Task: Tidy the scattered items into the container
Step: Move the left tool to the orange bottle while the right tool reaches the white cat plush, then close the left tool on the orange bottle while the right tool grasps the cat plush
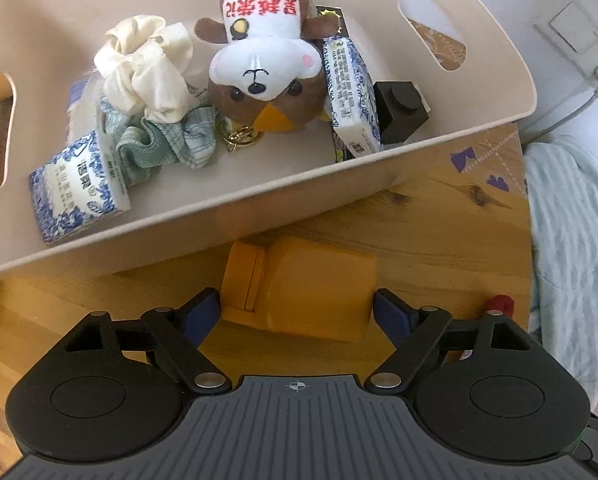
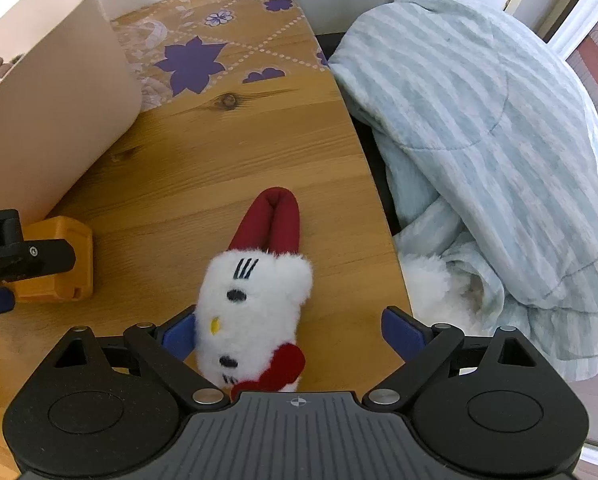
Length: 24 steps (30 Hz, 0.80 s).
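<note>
Left wrist view is showing the left gripper [image 1: 297, 312] at the bottom of the frame, its blue pads [image 1: 203, 316] sitting against both sides of one orange box [image 1: 299, 288] that is lying on the wooden table [image 1: 439, 232]; whether it is being squeezed I cannot tell. Just beyond, filling the upper frame, one beige container [image 1: 259, 200] is holding a brown and white plush [image 1: 265, 64] at centre, one cream scrunchie [image 1: 143, 68] resting on one green scrunchie [image 1: 167, 140] at left, two blue-patterned cartons, one [image 1: 79, 192] at lower left and one [image 1: 353, 96] at right, and one black block [image 1: 399, 110] at far right. Right wrist view is showing the right gripper [image 2: 289, 330] spread wide, its left pad touching one white and red plush [image 2: 255, 292] lying on the table, the right pad well apart from it. A striped blue blanket [image 2: 479, 120] is lying beyond the table edge at right.
</note>
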Each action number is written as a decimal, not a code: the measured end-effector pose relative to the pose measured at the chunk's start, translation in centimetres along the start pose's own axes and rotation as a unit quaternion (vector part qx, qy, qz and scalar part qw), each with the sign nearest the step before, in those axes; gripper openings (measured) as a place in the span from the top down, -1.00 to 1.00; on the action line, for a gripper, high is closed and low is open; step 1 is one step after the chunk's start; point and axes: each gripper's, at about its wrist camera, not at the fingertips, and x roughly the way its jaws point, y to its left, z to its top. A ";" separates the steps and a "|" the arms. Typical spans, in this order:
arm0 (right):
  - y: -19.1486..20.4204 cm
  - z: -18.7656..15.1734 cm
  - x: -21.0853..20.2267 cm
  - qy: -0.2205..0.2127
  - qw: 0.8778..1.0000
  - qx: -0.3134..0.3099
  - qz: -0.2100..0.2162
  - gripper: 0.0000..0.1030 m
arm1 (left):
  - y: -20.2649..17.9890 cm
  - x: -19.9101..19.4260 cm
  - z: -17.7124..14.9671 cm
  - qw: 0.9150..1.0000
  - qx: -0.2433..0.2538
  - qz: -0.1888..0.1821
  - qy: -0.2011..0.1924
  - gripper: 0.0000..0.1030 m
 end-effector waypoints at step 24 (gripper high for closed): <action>-0.1 0.1 -0.5 -0.003 1.000 0.010 0.024 0.26 | 1.0 0.9 -2.1 1.000 -0.003 -0.004 0.017 -0.63</action>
